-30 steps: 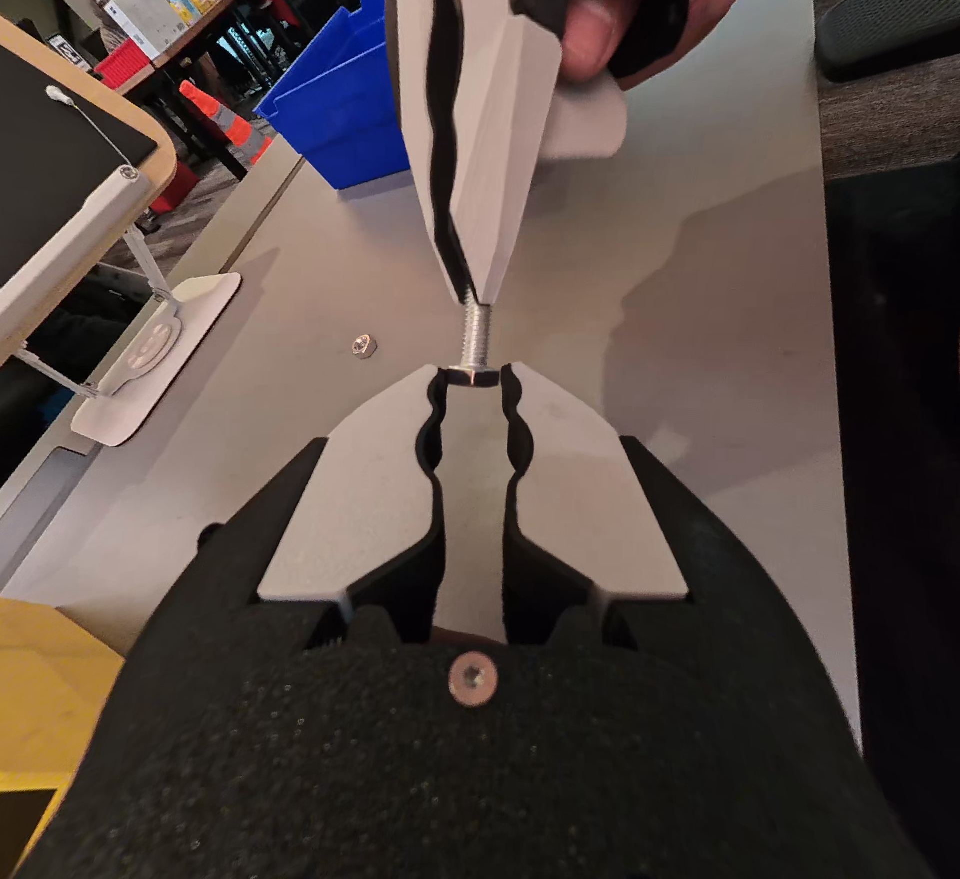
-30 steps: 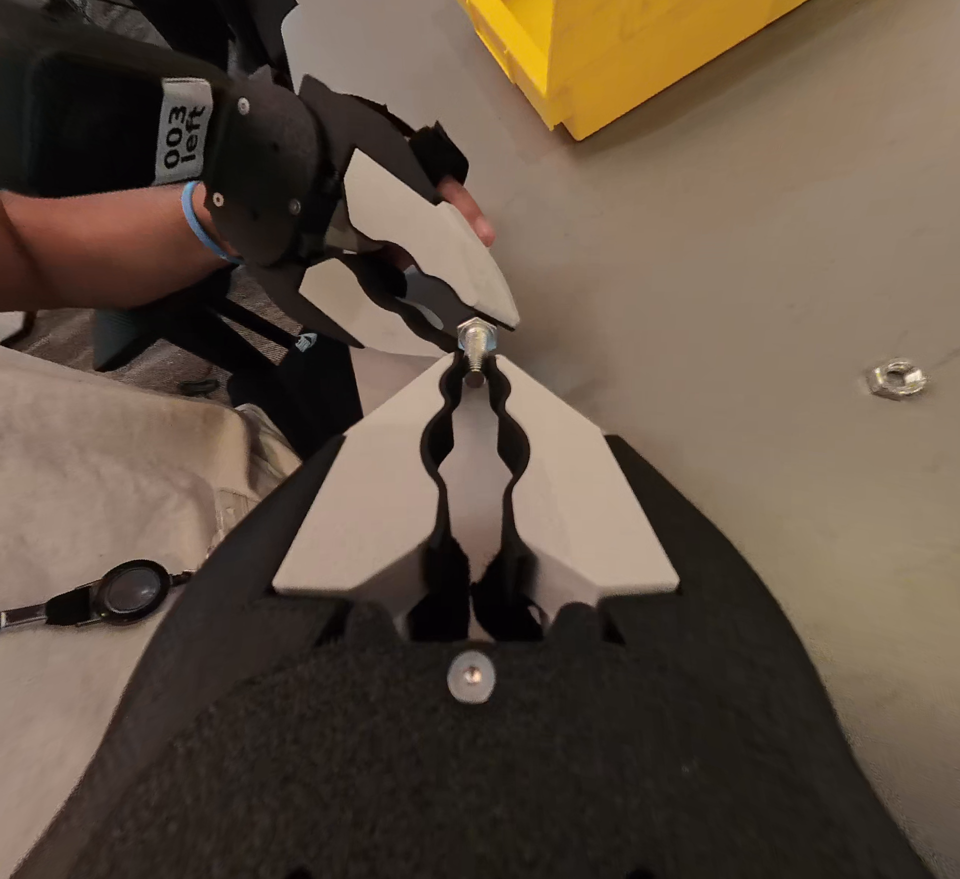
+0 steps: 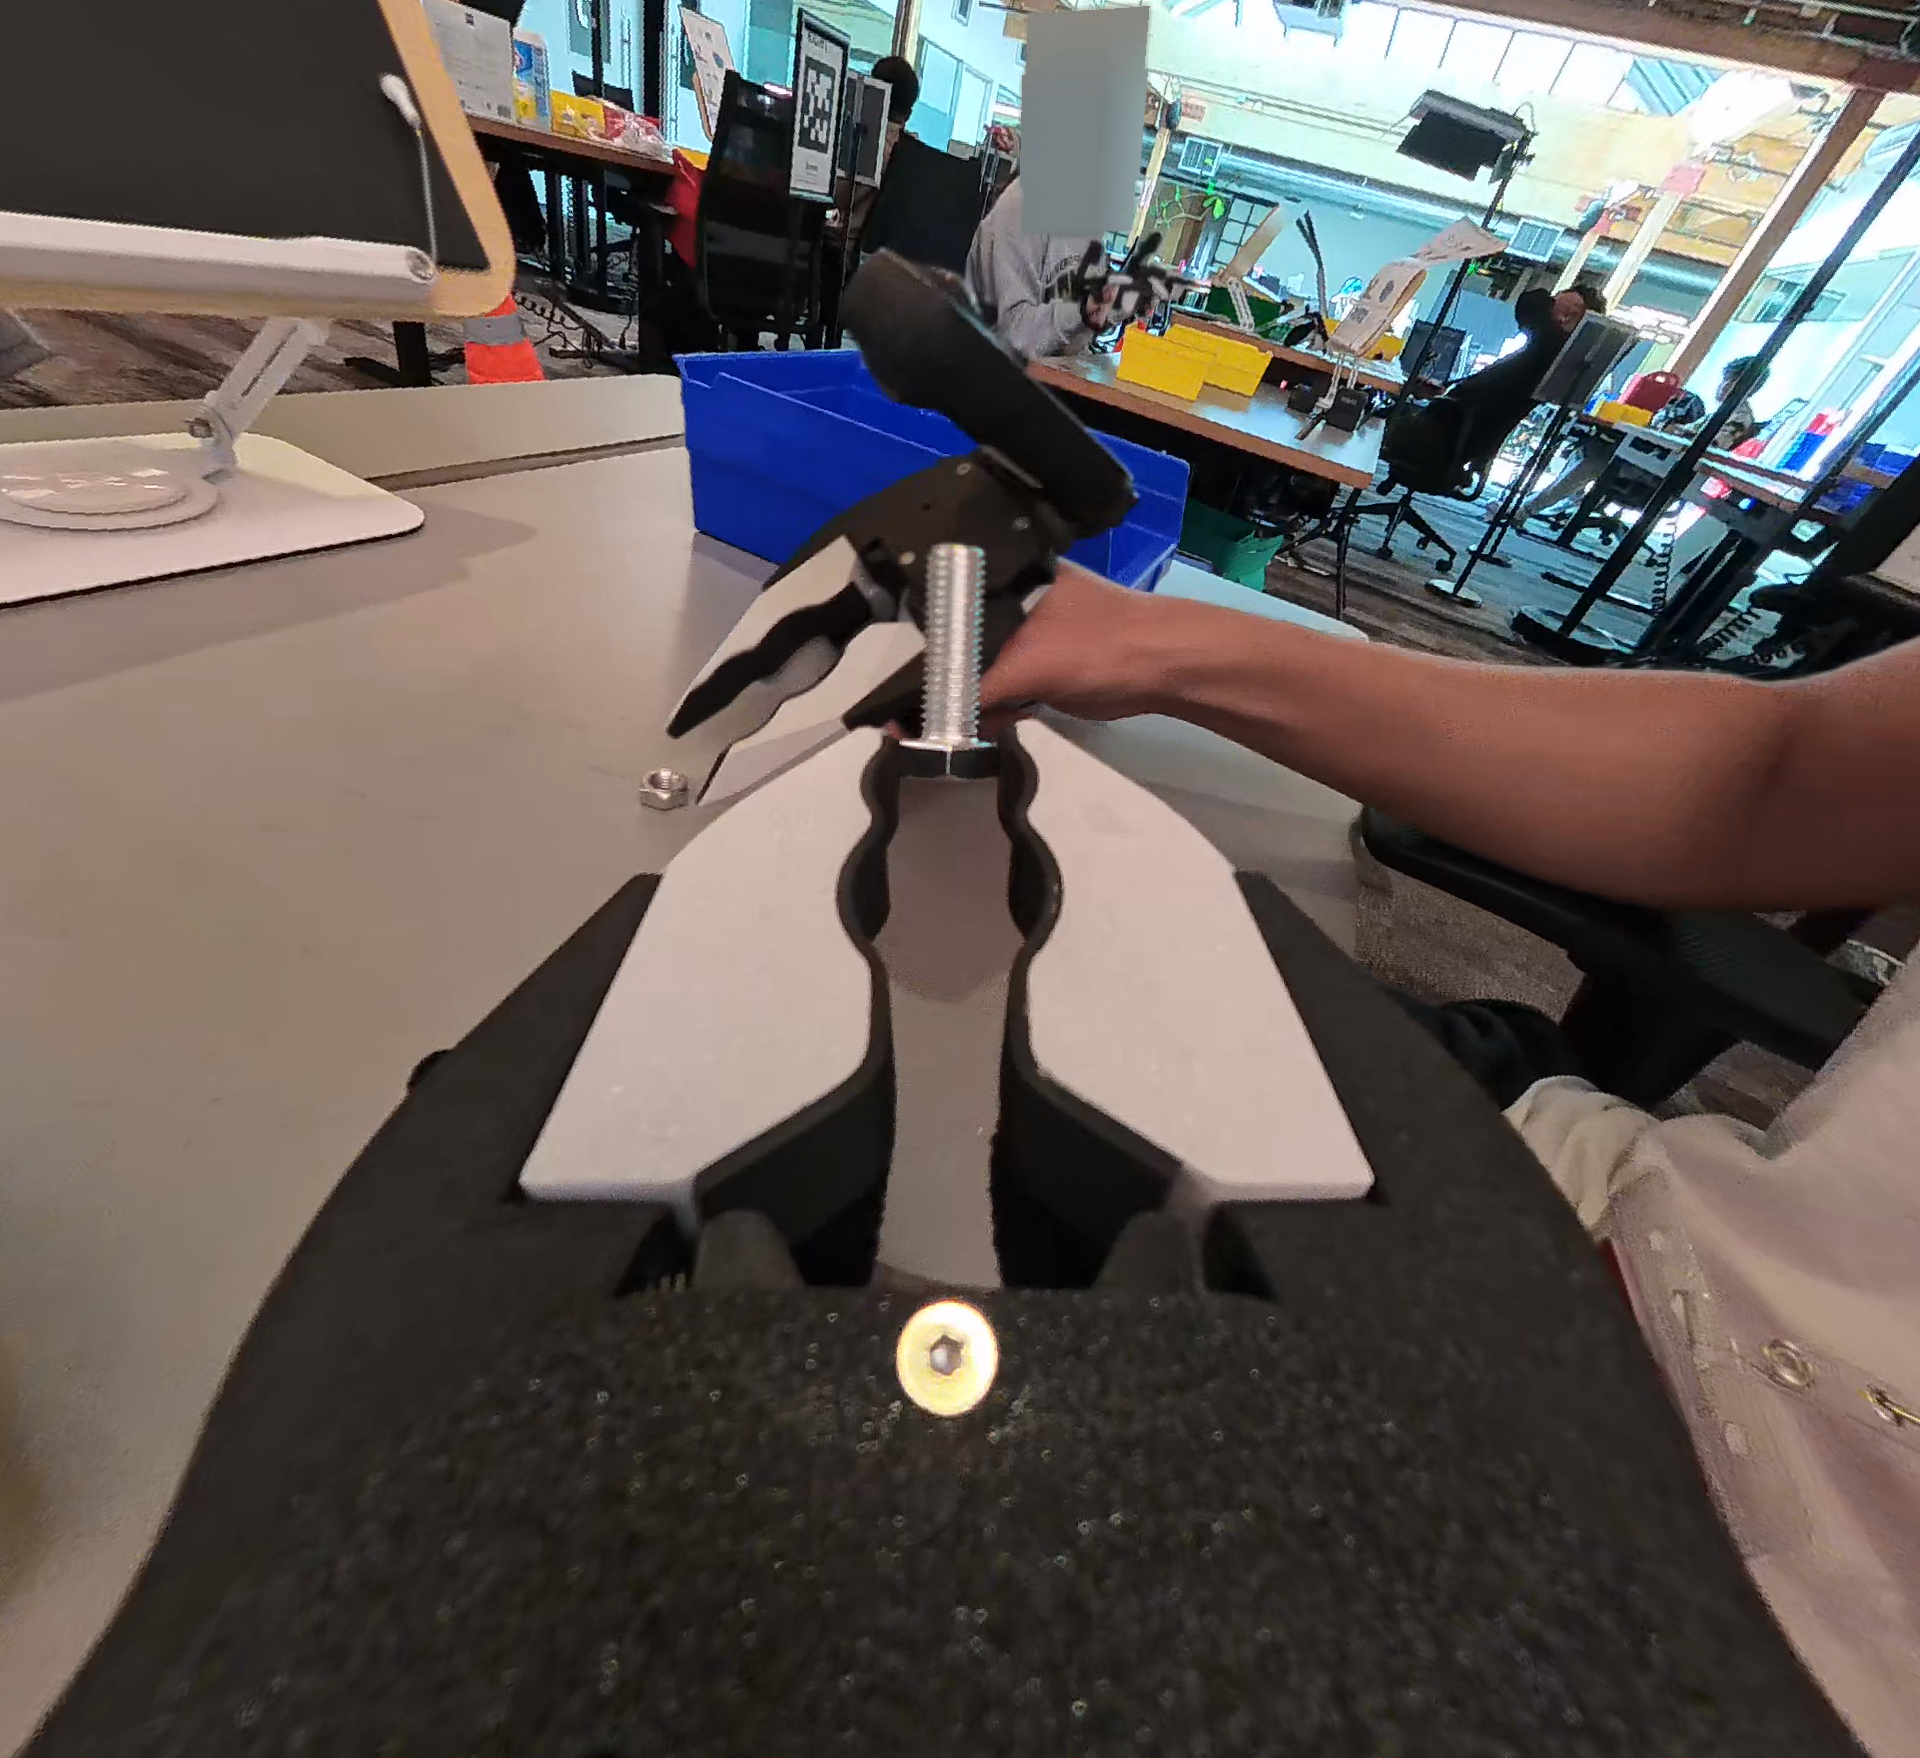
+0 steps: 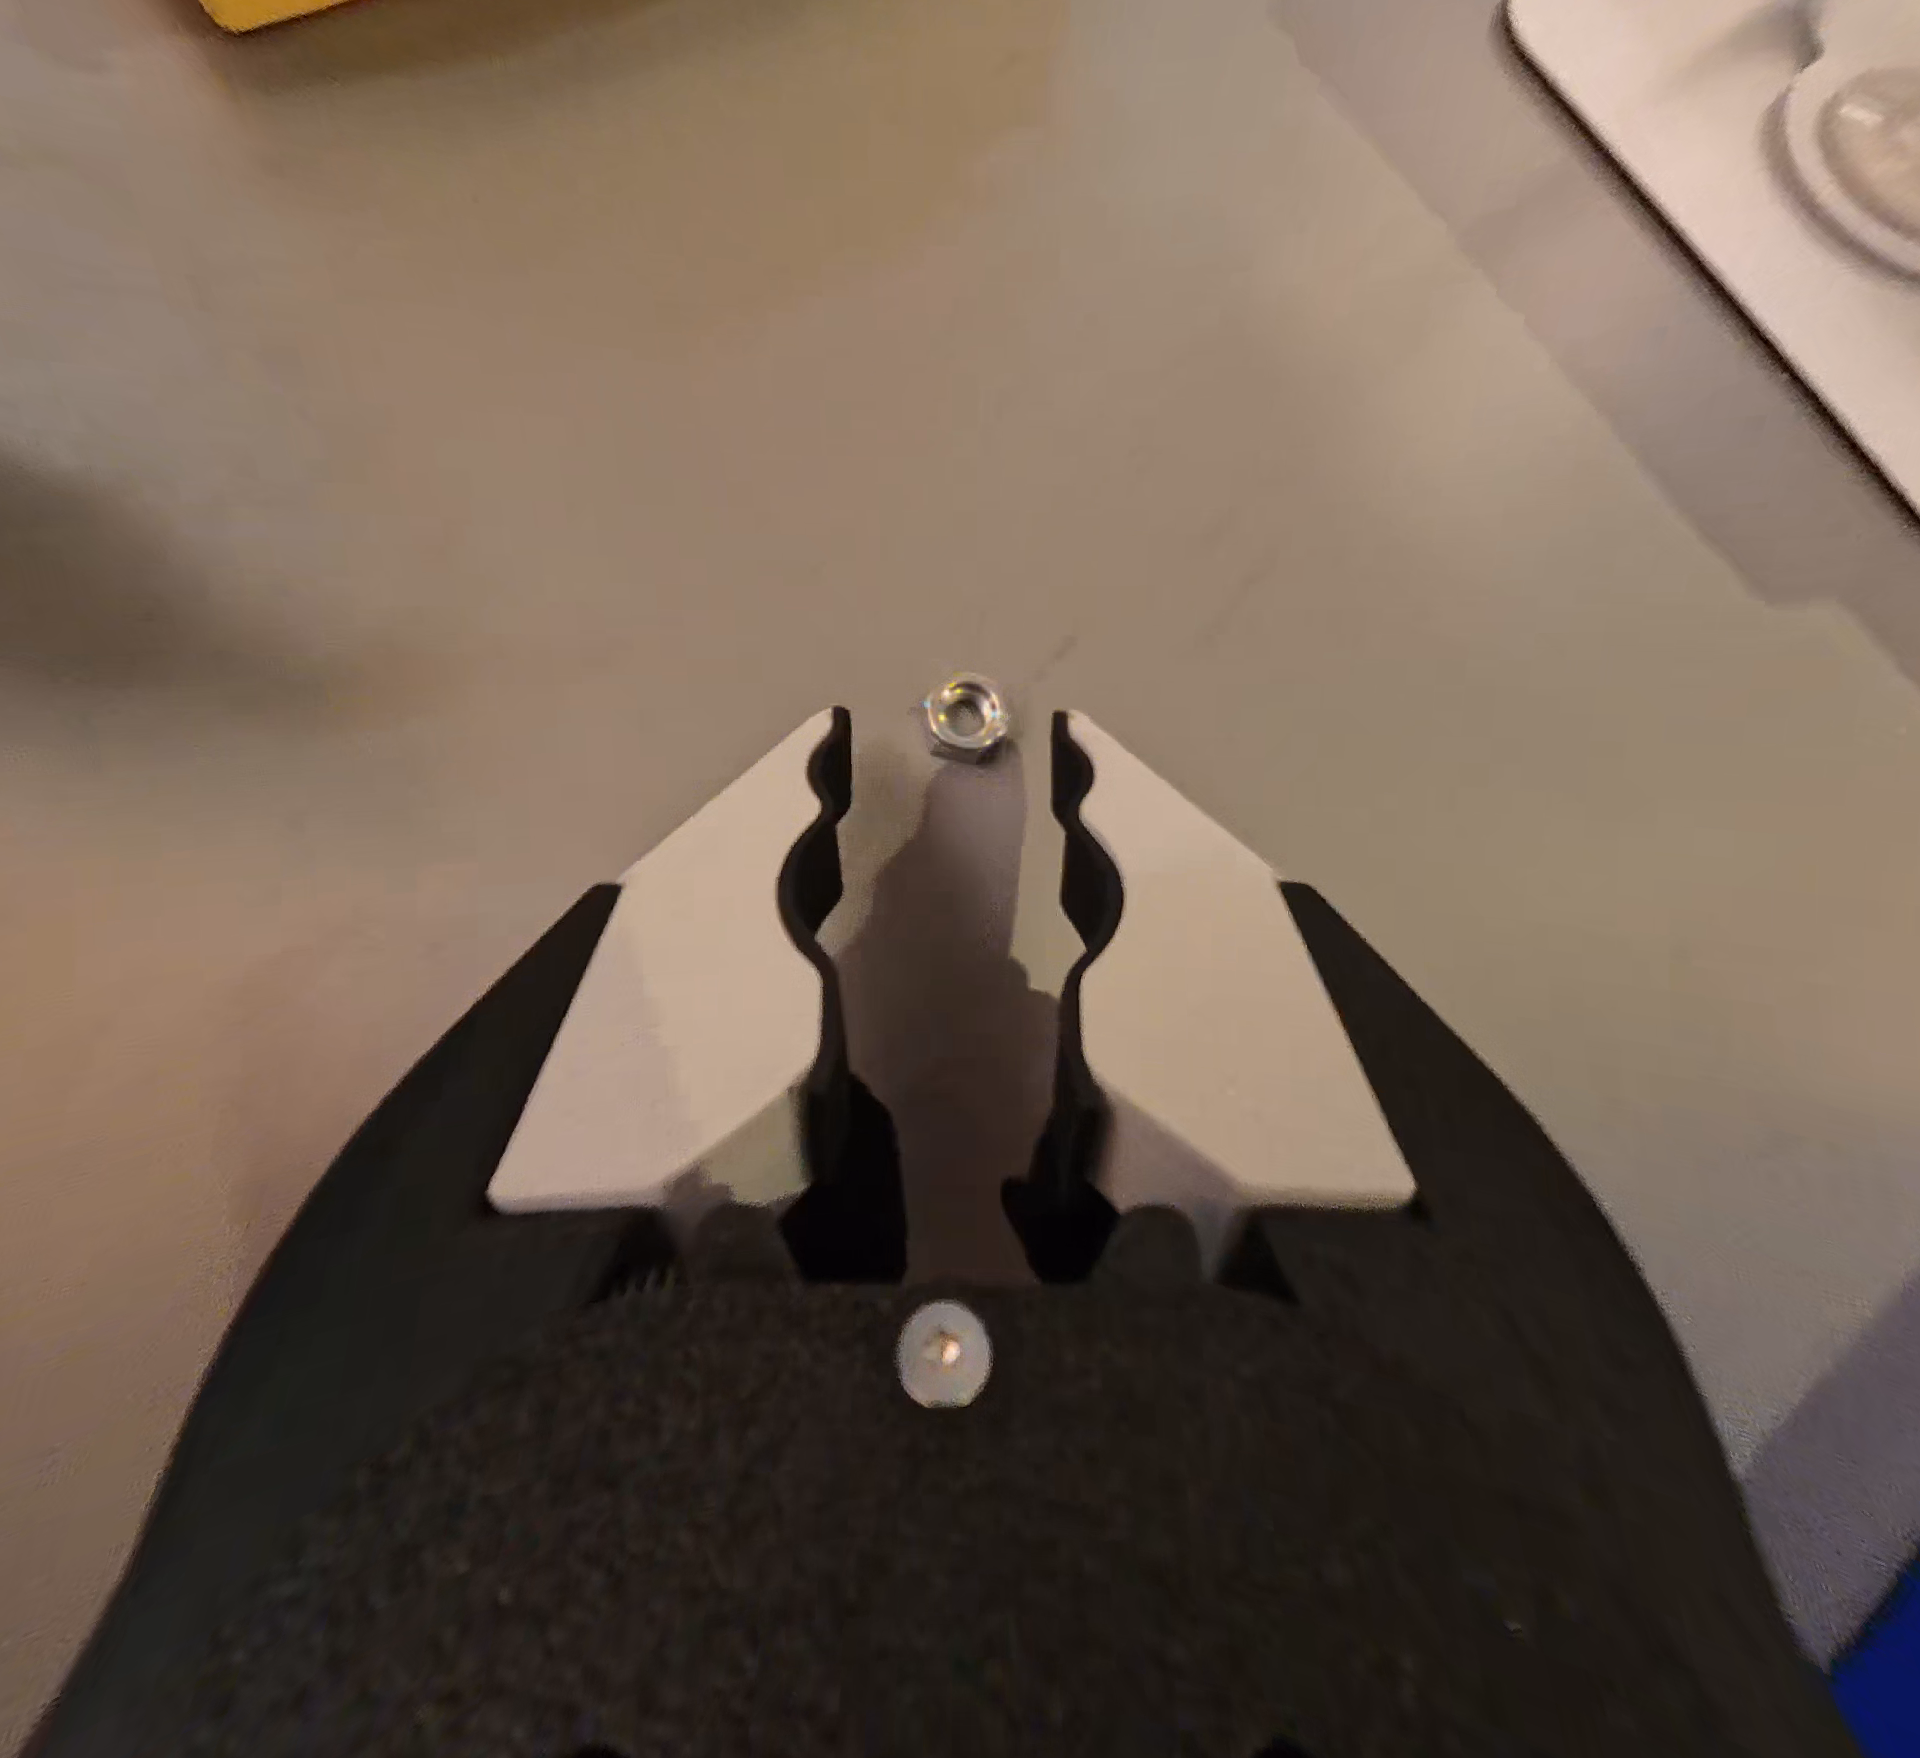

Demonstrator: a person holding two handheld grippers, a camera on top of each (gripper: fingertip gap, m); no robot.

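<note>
1. Silver bolt (image 3: 953, 654) stands straight up, its flat head pinched between the tips of the left gripper (image 3: 948, 758). That gripper is clamped tight on the bolt. To do this well, I think it should hold the bolt steady and upright.
2. Just ahead and to the left of it, a small nut (image 3: 663, 787) lies on the grey table (image 3: 312, 825).
3. The right gripper (image 4: 951, 732) hangs low over the nut (image 4: 966, 717), its jaws spread apart and empty, the nut just past the tips. A good grab, I think, needs the nut centred, then a slow squeeze on its flat sides.
4. A white stand base (image 4: 1704, 108) sits far off to its right.
</note>
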